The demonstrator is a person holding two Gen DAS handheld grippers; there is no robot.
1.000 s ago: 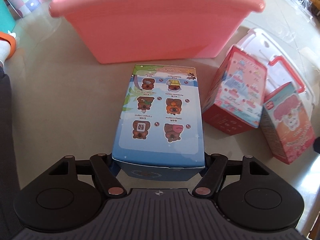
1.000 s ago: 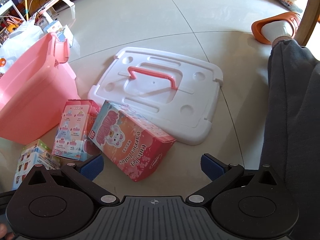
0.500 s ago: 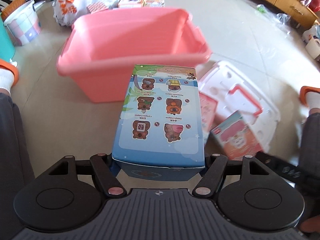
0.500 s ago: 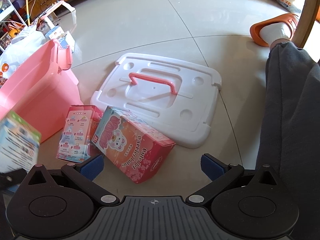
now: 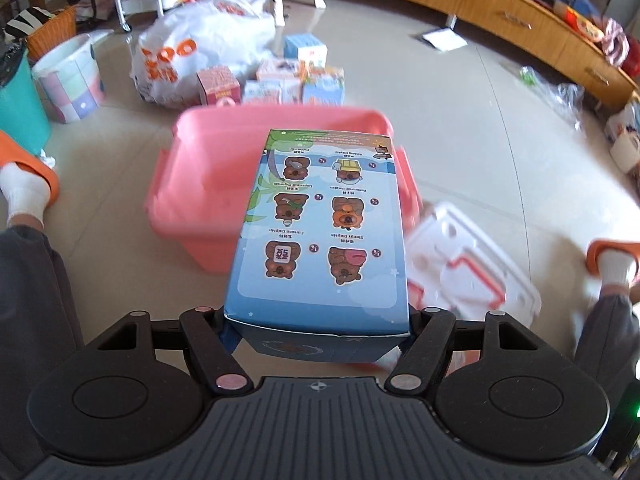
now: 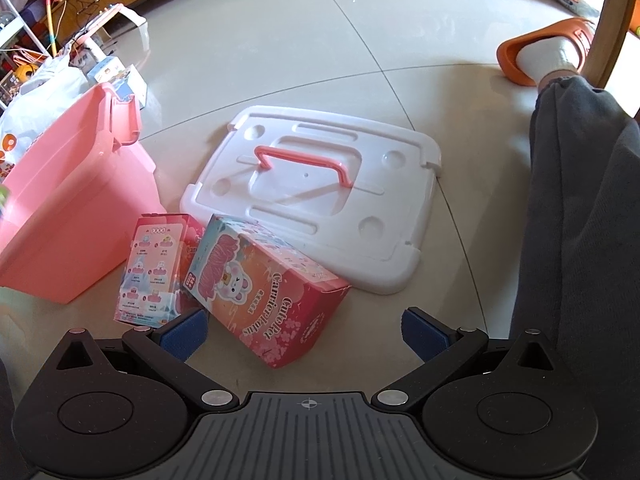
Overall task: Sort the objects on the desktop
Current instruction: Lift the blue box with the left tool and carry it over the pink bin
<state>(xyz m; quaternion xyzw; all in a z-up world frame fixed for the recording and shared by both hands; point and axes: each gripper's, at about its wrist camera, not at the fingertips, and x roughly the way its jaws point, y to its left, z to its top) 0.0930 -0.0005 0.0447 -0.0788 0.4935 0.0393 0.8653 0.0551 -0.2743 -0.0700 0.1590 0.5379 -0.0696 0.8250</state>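
Observation:
My left gripper (image 5: 318,330) is shut on a blue bear-print box (image 5: 320,232) and holds it high above the floor, in front of the open pink bin (image 5: 192,184). My right gripper (image 6: 304,332) is open and empty, low over the floor. Just ahead of it lies a pink "Cute Pet" box (image 6: 264,288), with a smaller pink box (image 6: 154,270) standing to its left. The pink bin also shows in the right wrist view (image 6: 72,208) at the left.
The bin's white lid (image 6: 320,196) with a pink handle lies on the floor beyond the boxes; it also shows in the left wrist view (image 5: 468,268). My legs and orange slippers (image 6: 540,52) flank the area. Several more boxes (image 5: 296,76) and a white bag (image 5: 200,48) sit behind the bin.
My left gripper has lifted the blue box well up from the floor, so the bin now lies below and ahead. The right gripper has barely moved and stays open.

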